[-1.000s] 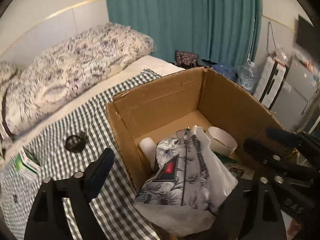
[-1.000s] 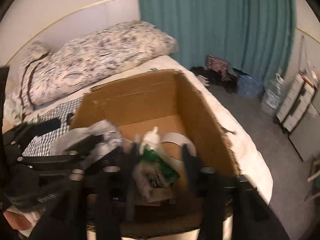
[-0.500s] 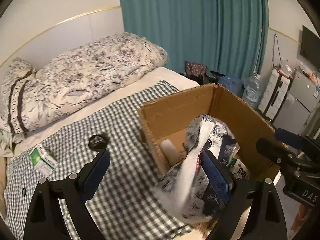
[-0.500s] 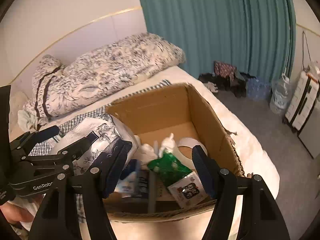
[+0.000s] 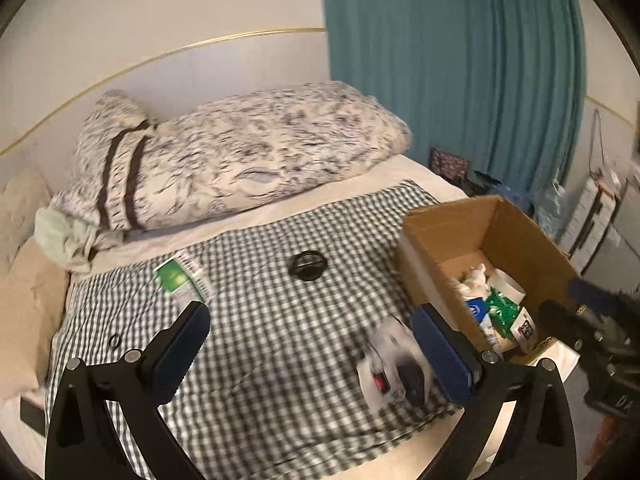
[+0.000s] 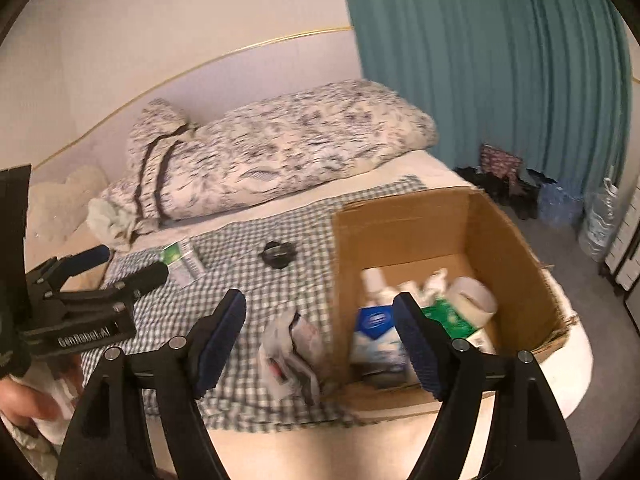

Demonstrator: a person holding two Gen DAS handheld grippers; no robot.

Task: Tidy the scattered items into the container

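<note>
While both sets of jaws stand wide and hold nothing, the scattered things lie on the checked blanket [image 5: 280,340] left of the cardboard box [image 6: 404,220]. Farthest left of the box is a green-and-white packet [image 5: 180,278], then a black round lid [image 5: 307,265], then a crumpled patterned bag [image 6: 290,350] just beside the box wall. The left gripper [image 5: 310,350] and right gripper [image 6: 320,340] hover apart from them.
</note>
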